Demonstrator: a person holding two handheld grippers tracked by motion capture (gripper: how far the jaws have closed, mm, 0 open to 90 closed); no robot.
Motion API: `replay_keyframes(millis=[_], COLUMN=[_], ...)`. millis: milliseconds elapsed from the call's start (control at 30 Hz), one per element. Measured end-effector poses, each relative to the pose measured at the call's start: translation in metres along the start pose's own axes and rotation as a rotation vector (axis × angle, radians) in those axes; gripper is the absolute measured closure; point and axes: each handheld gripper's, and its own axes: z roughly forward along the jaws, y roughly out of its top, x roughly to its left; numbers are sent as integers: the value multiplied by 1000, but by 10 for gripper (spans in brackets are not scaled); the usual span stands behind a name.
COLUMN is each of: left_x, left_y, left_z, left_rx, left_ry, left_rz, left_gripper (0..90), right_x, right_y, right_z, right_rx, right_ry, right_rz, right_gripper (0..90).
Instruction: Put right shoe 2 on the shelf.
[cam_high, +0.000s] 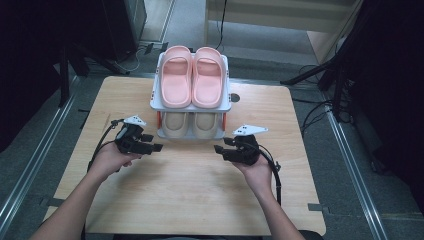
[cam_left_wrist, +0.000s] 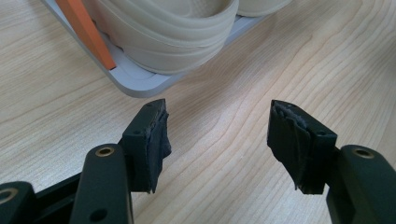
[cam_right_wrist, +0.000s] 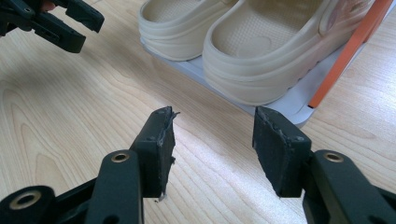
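Writing: no brand, label or lettering can be read on any of the things.
Left tongs (cam_high: 154, 143): held in the person's left hand (cam_high: 107, 159) at the left of the wooden counter (cam_high: 190, 200); jaws spread wide apart with bare wood between them, gripping nothing and touching nothing.
Left tongs to rack: in the left gripper view the jaw tips sit just short of the near corner of the grey lower tray (cam_left_wrist: 140, 84), beside an orange post (cam_left_wrist: 91, 32) and the beige slippers (cam_left_wrist: 173, 37).
Shoe rack (cam_high: 227, 102): two tiers, in the middle of the counter toward its far edge, between the two tongs and a little beyond them.
Top tier: a pair of pink slippers (cam_high: 192, 75) lying side by side.
Lower tier: the beige slippers, side by side, toes toward the person.
Right tongs (cam_high: 220, 145): held in the right hand (cam_high: 257, 170); jaws likewise released and apart, nothing between them.
Right tongs to rack: in the right gripper view the near edge of the lower tray lies just beyond the jaw tips, apart from them.
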Motion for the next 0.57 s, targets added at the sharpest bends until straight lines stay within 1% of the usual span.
replay_keyframes(millis=[133, 433, 533, 567], left_x=[0, -2, -6, -7], left_y=[0, 0, -1, -1], left_z=[0, 3, 6, 7], left_rx=[6, 16, 39, 41], left_ry=[0, -3, 7, 8], left_rz=[5, 1, 14, 18], left_gripper=[382, 370, 365, 363], right_x=[0, 0, -2, -2], right_y=[0, 0, -1, -2], right_z=[0, 1, 6, 10], right_rx=[4, 12, 31, 50], right_ry=[3, 8, 32, 48], right_rz=[1, -4, -9, -12], right_gripper=[491, 476, 433, 404])
